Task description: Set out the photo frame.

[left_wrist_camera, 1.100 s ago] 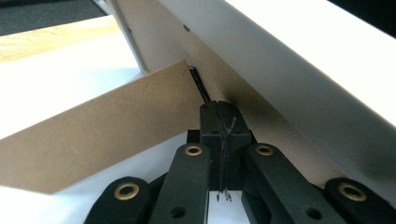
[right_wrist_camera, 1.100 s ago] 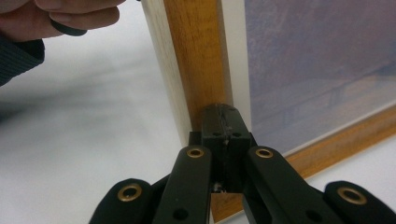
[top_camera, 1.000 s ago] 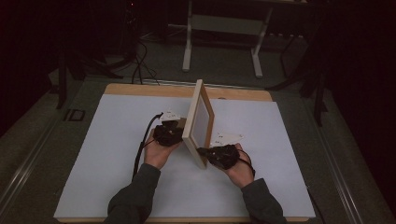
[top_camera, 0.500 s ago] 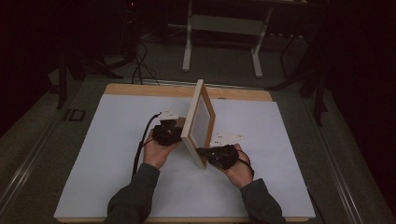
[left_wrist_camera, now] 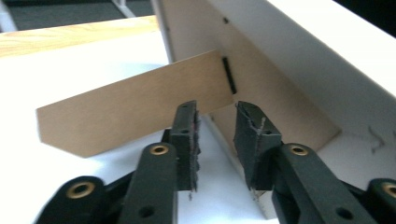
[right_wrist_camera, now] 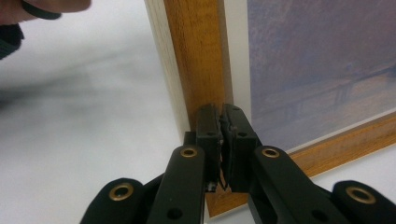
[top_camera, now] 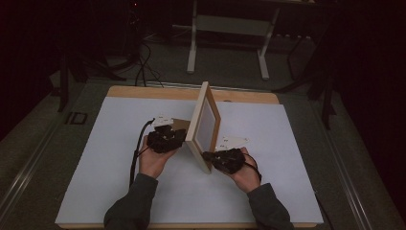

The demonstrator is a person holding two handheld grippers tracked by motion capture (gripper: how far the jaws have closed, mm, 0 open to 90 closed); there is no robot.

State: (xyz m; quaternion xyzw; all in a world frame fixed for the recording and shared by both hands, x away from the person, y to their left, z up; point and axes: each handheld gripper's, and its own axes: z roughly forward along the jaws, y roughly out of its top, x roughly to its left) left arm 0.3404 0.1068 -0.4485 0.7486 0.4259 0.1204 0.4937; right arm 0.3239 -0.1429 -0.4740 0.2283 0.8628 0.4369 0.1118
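In the high view, one picture frame [top_camera: 207, 125] is seen standing upright on its edge near the middle of the white table [top_camera: 95, 182], its long axis running from the near side toward the far side, its glazed face turned to the right. The left gripper [top_camera: 178, 139] is held just behind it, the right gripper [top_camera: 207, 156] at its near lower corner.

In the left gripper view, the frame's brown back [left_wrist_camera: 275, 93] and one cardboard easel flap [left_wrist_camera: 130, 107] are shown. The jaws have just been opening; a gap stands between them and nothing is pressed.

In the right gripper view, the jaws are seen almost together at the wooden corner [right_wrist_camera: 201, 70]; whether anything is pinched cannot be told.
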